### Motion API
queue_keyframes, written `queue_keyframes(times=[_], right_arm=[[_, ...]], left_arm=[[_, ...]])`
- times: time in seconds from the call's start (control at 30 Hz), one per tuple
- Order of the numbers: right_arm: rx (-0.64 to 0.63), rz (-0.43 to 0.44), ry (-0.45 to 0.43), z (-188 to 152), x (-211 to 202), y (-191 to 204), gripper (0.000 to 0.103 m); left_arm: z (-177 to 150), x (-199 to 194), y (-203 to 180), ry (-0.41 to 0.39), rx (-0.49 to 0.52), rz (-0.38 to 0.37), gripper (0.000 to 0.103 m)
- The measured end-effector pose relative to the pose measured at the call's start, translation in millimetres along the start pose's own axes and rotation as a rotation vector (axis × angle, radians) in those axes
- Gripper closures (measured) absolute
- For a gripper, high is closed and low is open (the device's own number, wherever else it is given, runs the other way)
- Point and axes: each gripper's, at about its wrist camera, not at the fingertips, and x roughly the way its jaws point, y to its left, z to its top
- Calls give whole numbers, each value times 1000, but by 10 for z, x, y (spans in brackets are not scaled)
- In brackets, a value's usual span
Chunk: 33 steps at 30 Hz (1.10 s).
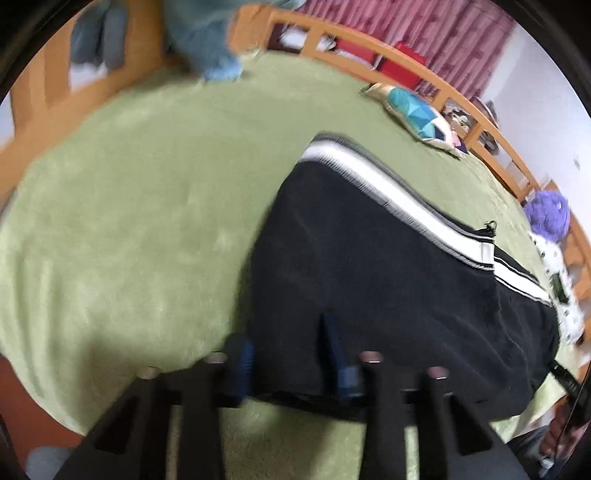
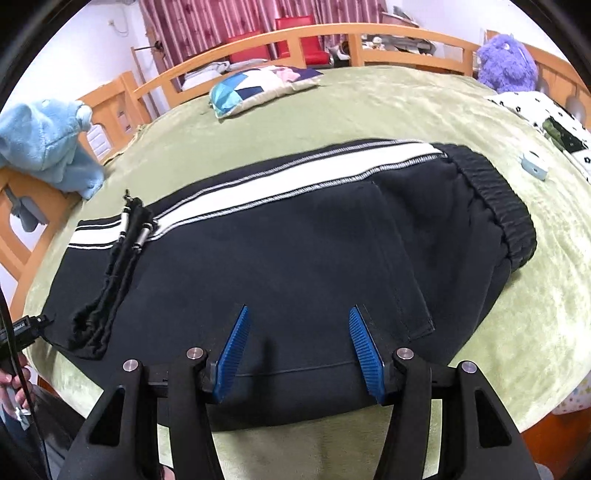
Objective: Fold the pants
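Green bed [image 2: 369, 110], blurred pants [image 1: 369, 277], tongs [image 2: 299, 332] apart

The pants [image 2: 295, 258] are laid flat on the blanket [image 2: 406, 107] at the near edge of the bed, waistband [image 2: 498, 199] to the right and drawstring [image 2: 110, 266] draped over the left part. The right gripper [image 2: 299, 350] is positioned over the near hem, jaws apart. Behind the pants a pillow [image 2: 258, 86] is placed near the bed rail [image 2: 332, 31]. A plush toy [image 2: 506, 62] is seated at far right, another [image 2: 48, 144] at far left.
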Motion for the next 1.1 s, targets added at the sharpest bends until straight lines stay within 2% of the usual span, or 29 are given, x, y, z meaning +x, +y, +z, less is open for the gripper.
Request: queue_keyframes(times=[0.1,0.17,0.33,0.57,0.63,0.73,0.83,0.87,0.97,1.1], right_arm=[[33,8,3,0,19,-66,47],[50,19,-8,-24,-1,-87,48],[68,39,-37,-34,-53,-164,47],[77,24,-57,-118,-135,-328,47],[97,23,-51,-159,-136,-424,47],[119,17,-37,-211,-124,-527,47],[126,18,-34,-245,-132,-565,47],[124,19,-36,-248,-135,-562,47],[113,27,-39,-228,-133,-508,47],[96,78,-42,-146,-127,-348,47]], left_arm=[[109,-289,-485,-107,202,65,83],[132,-436,-832,-156,301,79,83],[15,-595,-1676,-194,448,-36,84],[-445,-444,-2502,-112,612,-216,85],[-581,-335,-2629,-56,637,-253,85],[-738,-168,-2695,15,644,-269,85],[-731,-172,-2655,5,644,-272,83],[-721,-216,-2632,3,640,-277,80],[-598,-360,-2498,33,586,-349,77],[-503,-531,-2340,-4,559,-345,77]])
